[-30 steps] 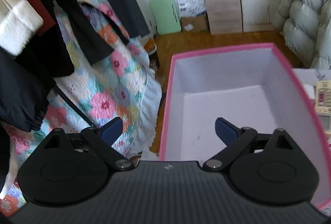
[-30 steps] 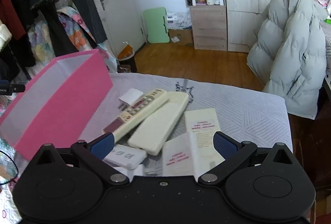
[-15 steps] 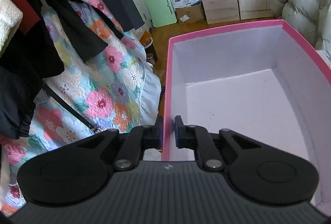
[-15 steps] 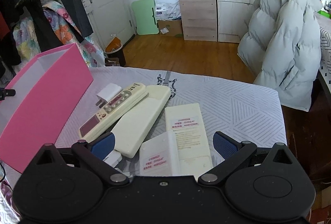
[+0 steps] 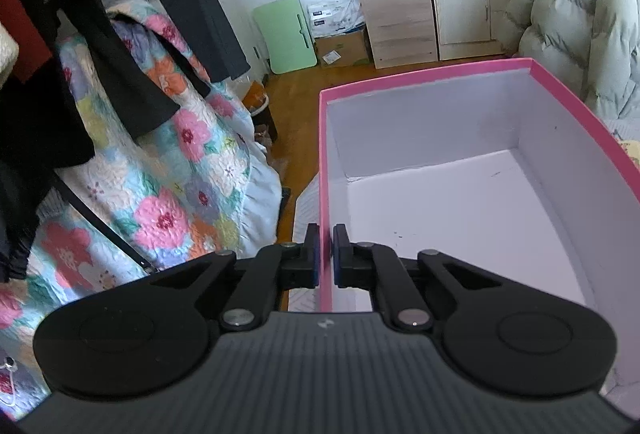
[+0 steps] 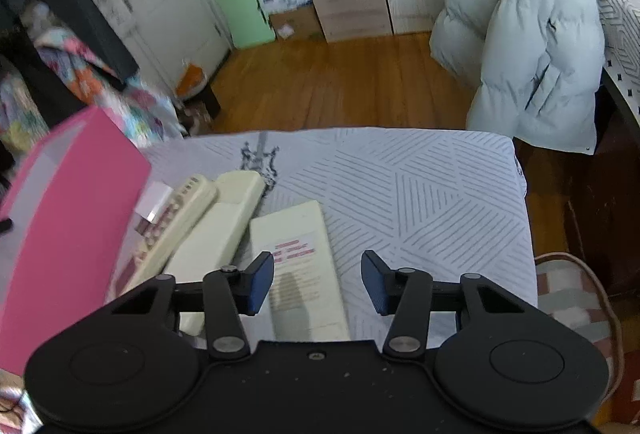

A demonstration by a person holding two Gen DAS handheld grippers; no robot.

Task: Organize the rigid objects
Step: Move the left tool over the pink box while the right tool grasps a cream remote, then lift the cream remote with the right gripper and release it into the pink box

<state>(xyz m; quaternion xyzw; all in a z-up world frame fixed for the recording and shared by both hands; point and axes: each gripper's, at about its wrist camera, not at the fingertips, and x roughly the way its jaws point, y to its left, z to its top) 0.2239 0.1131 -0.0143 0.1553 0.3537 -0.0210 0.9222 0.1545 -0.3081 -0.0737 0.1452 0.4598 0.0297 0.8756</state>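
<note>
My left gripper is shut on the left wall of a pink box with a pale empty inside. The box also shows at the left of the right wrist view. My right gripper is open, with its jaws on either side of a cream remote with a red-printed label, just above it. Two more cream remotes lie side by side to its left, one with its buttons up, beside a small white block.
The things lie on a table with a grey patterned cloth. A floral quilt and dark hanging clothes are left of the box. A pale puffer coat hangs at the right. Wooden floor and cabinets lie beyond.
My left gripper closed on the pink box's wall and holds it. My right gripper moved down and forward over the labelled remote, and its jaws have narrowed around it.
</note>
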